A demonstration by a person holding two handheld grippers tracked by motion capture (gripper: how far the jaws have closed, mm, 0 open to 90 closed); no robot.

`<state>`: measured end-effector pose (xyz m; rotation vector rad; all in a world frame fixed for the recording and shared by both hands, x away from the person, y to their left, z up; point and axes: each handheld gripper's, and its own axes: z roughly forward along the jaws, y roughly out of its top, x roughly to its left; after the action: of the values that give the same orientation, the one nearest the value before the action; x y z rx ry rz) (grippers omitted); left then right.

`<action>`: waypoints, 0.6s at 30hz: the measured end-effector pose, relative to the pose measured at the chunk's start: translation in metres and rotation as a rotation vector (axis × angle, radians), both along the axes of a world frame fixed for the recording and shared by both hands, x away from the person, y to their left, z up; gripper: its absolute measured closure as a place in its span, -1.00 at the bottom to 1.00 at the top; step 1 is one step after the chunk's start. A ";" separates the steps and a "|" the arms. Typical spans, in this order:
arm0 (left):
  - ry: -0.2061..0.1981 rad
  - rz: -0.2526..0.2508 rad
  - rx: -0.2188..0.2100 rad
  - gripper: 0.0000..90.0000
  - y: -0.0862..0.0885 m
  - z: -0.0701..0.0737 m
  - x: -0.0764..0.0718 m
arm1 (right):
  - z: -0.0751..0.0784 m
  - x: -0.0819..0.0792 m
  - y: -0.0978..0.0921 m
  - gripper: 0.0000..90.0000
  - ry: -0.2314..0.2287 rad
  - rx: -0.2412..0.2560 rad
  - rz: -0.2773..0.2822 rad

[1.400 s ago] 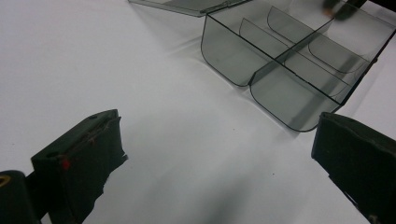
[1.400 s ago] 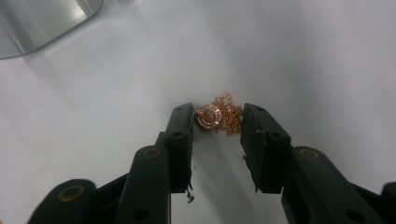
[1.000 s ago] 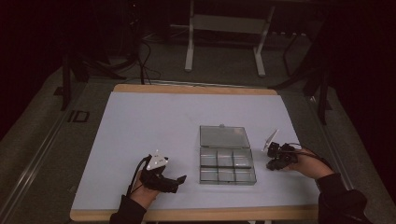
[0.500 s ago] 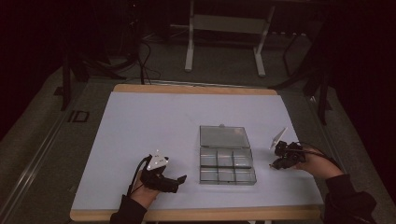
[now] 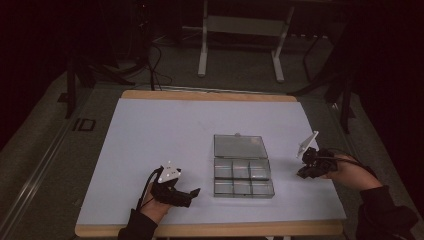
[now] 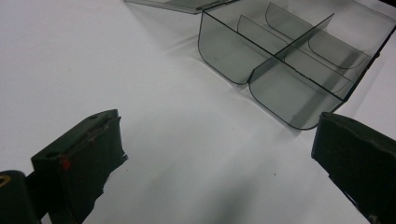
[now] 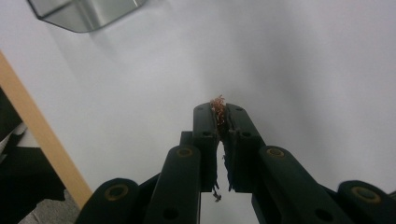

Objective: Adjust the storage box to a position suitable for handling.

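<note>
Copper tuft [image 7: 217, 108] sits pinched between your right gripper's [image 5: 306, 169] closed jaws, at 3 o'clock of the box [image 5: 243, 172]. Your left gripper [image 5: 186, 195] rests at the box's 8 o'clock, jaws wide apart and holding nothing.

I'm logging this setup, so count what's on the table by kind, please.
Clear grey plastic compartment box, lid open: 1
Small reddish-brown frayed tuft, pinched in the right gripper: 1
Black two-jaw grippers, including the left gripper: 2
Total: 4
</note>
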<state>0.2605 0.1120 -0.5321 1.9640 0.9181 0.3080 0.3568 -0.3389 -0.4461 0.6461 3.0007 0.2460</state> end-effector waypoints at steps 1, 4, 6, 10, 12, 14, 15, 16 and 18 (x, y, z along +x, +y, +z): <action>-0.002 0.002 -0.002 -0.94 0.000 0.000 0.000 | 0.003 0.000 0.000 0.86 -0.004 0.004 0.005; -0.003 -0.001 -0.008 -0.94 0.000 0.001 0.000 | 0.010 -0.001 0.002 0.86 -0.011 0.005 0.016; -0.004 -0.004 -0.008 -0.94 0.000 0.000 0.000 | 0.015 -0.002 0.003 0.86 -0.016 0.003 0.027; -0.004 -0.007 -0.002 -0.94 -0.001 0.000 0.000 | 0.023 -0.002 0.008 0.86 -0.031 0.009 0.043; -0.006 -0.004 -0.002 -0.94 0.000 0.000 0.000 | 0.028 -0.003 0.011 0.86 -0.037 0.009 0.057; -0.005 0.000 -0.006 -0.94 0.000 0.000 0.000 | 0.031 -0.004 0.015 0.86 -0.043 0.009 0.071; -0.004 0.000 -0.008 -0.94 0.000 0.000 0.000 | 0.033 -0.004 0.017 0.86 -0.049 0.007 0.081; -0.006 0.001 -0.003 -0.94 0.000 -0.001 -0.001 | 0.035 -0.004 0.019 0.86 -0.054 0.009 0.089; -0.007 -0.001 -0.004 -0.94 0.000 -0.001 -0.001 | 0.038 -0.005 0.024 0.86 -0.063 0.009 0.105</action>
<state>0.2599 0.1117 -0.5329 1.9588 0.9128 0.3117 0.3520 -0.3153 -0.4084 0.4720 2.9783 0.2794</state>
